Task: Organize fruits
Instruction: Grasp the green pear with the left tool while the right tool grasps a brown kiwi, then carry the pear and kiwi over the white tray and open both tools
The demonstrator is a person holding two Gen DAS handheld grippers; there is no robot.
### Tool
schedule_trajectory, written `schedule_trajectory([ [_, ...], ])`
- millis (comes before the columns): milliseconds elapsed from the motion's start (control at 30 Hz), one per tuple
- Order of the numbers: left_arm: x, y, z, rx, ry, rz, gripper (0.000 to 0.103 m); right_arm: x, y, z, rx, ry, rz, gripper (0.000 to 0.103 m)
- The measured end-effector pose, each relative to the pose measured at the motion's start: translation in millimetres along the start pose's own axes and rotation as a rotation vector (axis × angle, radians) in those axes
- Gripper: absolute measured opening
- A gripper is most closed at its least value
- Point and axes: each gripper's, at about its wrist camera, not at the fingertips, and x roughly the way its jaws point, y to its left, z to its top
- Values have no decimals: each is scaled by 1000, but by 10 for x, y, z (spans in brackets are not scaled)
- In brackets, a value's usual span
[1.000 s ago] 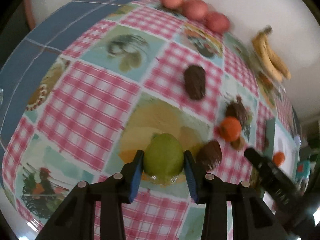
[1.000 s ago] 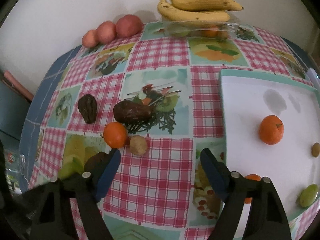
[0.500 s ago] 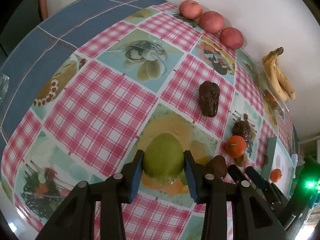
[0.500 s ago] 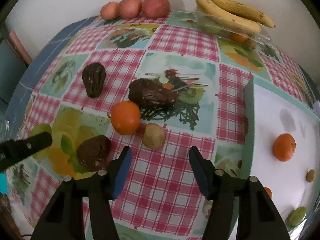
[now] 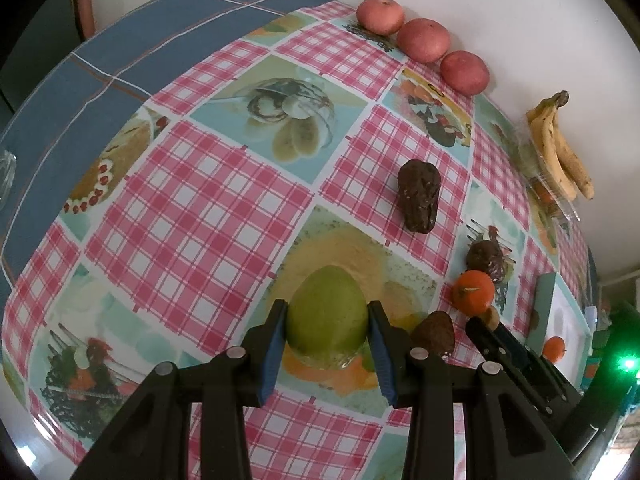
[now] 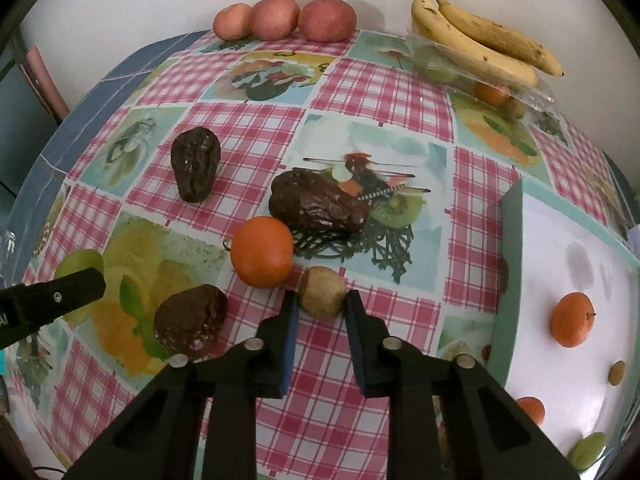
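Green pear [image 5: 327, 312]: left wrist view – sits on the yellow picture square of the checked tablecloth [image 5: 192, 216], near the table's near edge
Left gripper [image 5: 327, 344]: clenched on the green pear, one blue pad against each flank
Dark wrinkled fruit [image 5: 419, 196]: lies alone on a pink check square, further in toward the wall
Brown fruit [image 5: 434, 334]: just beside the left gripper's right finger
Orange [image 5: 473, 293]: beyond the brown fruit, with another dark fruit [image 5: 485, 258] touching it behind
Red apples [image 5: 423, 40]: three in a row along the far edge, against the wall
Bananas [image 5: 560, 152]: at the far right corner, resting on a clear plastic box
Right gripper, seen from the left: black fingers reach in at lower right, tips by the orange

Small tan fruit [image 6: 323, 291]: right wrist view – on the cloth just beside the orange, toward the near edge
Right gripper [image 6: 320, 312]: grasping the small tan fruit, pads on both sides of it
White tray [image 6: 592, 256]: along the table's right edge – holds an orange [image 6: 572, 314], a second orange partly hidden by the gripper, a green grape and a small tan piece
Left gripper's finger, seen from the right: crosses in from the left edge over the green pear
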Motion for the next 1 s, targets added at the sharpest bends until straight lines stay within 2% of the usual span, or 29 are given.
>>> schedule_trajectory([
  [267, -108, -50, 14, 3, -44, -4, 42, -174, -148, 8, 50, -21, 15, 24],
  [433, -259, -107, 28, 4, -89, -41, 42, -424, -455, 23, 148, -53, 36, 24],
  [633, -362, -251, -13, 48, -113, -56, 42, -721, -935, -31, 248, -113, -4, 24],
  [700, -382, -334, -33, 77, -119, -55, 42, -796, -1168, -78, 289, -123, -48, 24],
  [1000, -423, -820, -213, 235, -153, -82, 42, -907, -2230, -451, 551, -99, -184, 24],
])
